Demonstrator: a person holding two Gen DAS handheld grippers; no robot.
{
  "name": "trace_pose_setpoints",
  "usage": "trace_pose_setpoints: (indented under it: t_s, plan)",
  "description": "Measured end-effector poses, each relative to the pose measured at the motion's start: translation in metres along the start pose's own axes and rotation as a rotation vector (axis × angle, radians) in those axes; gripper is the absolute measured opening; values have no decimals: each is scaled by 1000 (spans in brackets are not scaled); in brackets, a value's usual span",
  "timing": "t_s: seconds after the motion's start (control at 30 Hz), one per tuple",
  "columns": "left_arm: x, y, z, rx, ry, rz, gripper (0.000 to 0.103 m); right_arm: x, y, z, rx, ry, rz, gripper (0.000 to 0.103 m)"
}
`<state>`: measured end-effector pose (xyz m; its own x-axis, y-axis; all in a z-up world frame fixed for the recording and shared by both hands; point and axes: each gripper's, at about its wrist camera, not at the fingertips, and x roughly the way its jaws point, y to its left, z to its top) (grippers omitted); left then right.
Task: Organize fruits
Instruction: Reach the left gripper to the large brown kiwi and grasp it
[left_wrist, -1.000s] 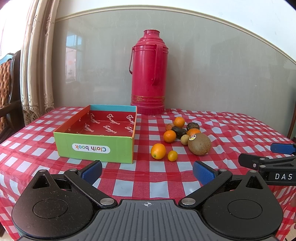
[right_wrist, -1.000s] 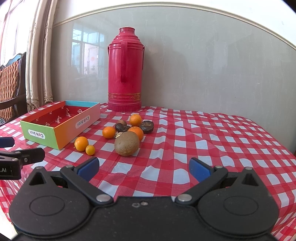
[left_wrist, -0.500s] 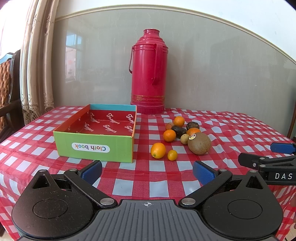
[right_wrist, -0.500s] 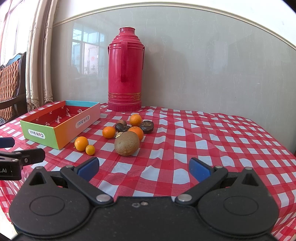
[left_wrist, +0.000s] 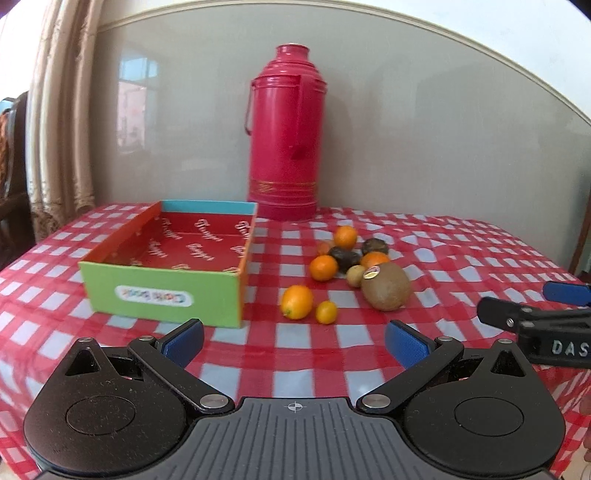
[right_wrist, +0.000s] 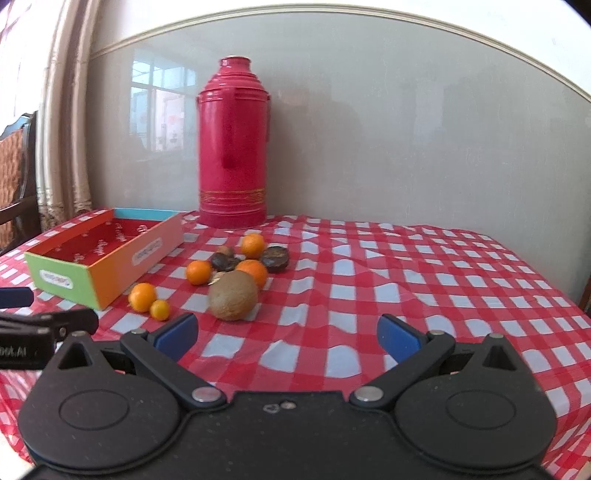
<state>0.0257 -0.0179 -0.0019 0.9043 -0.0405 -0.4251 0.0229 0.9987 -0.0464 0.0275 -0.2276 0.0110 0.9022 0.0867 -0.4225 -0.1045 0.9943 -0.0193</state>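
Observation:
A pile of fruit lies on the red checked tablecloth: a brown kiwi (left_wrist: 386, 291) (right_wrist: 232, 299) with a sticker, several oranges (left_wrist: 324, 267) (right_wrist: 198, 272), a small kumquat (left_wrist: 327, 312) (right_wrist: 160, 309) and dark fruits (left_wrist: 375, 245) (right_wrist: 275, 258). An open box (left_wrist: 166, 295) (right_wrist: 107, 273) with a red inside and green front stands left of the fruit; nothing shows inside it. My left gripper (left_wrist: 293, 341) is open and empty, short of the fruit. My right gripper (right_wrist: 287, 334) is open and empty, near the kiwi.
A tall red thermos (left_wrist: 284, 133) (right_wrist: 232, 144) stands at the back against the wall. A curtain (left_wrist: 59, 110) and a chair are at the left. The table's right edge (right_wrist: 569, 295) falls off near a chair.
Both grippers have moved forward toward the fruit and tilted down a little. Both stay open; nothing was picked up.

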Motion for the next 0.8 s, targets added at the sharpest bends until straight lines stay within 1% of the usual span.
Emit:
trace_pose_setpoints:
  t_s: [0.1, 0.2, 0.33, 0.37, 0.4, 0.47, 0.6, 0.67, 0.73, 0.8]
  plan:
    - [11, -11, 4, -2, 11, -36, 103, 6, -8, 6, 12, -7, -40, 98]
    - [26, -30, 10, 23, 6, -57, 103, 12, -21, 12, 54, -17, -70, 98]
    - [52, -56, 22, 61, -6, -80, 102, 25, -38, 17, 79, -22, -124, 98]
    - [59, -61, 24, 66, -7, -83, 102, 28, -42, 18, 86, -22, -134, 98]
    - [65, -65, 26, 68, -4, -85, 95, 34, -47, 20, 93, -18, -149, 98]
    - [79, -71, 30, 54, 15, -100, 88, 47, -59, 22, 115, -1, -178, 98]
    - [107, -81, 31, 43, 56, -93, 88, 75, -78, 24, 144, 39, -240, 98]
    - [117, -85, 31, 46, 72, -88, 87, 83, -84, 19, 147, 59, -267, 98]
    - [124, -88, 28, 48, 90, -84, 87, 91, -86, 14, 154, 93, -262, 98]
    - [129, -90, 27, 51, 101, -80, 83, 95, -83, 11, 122, 124, -265, 98]
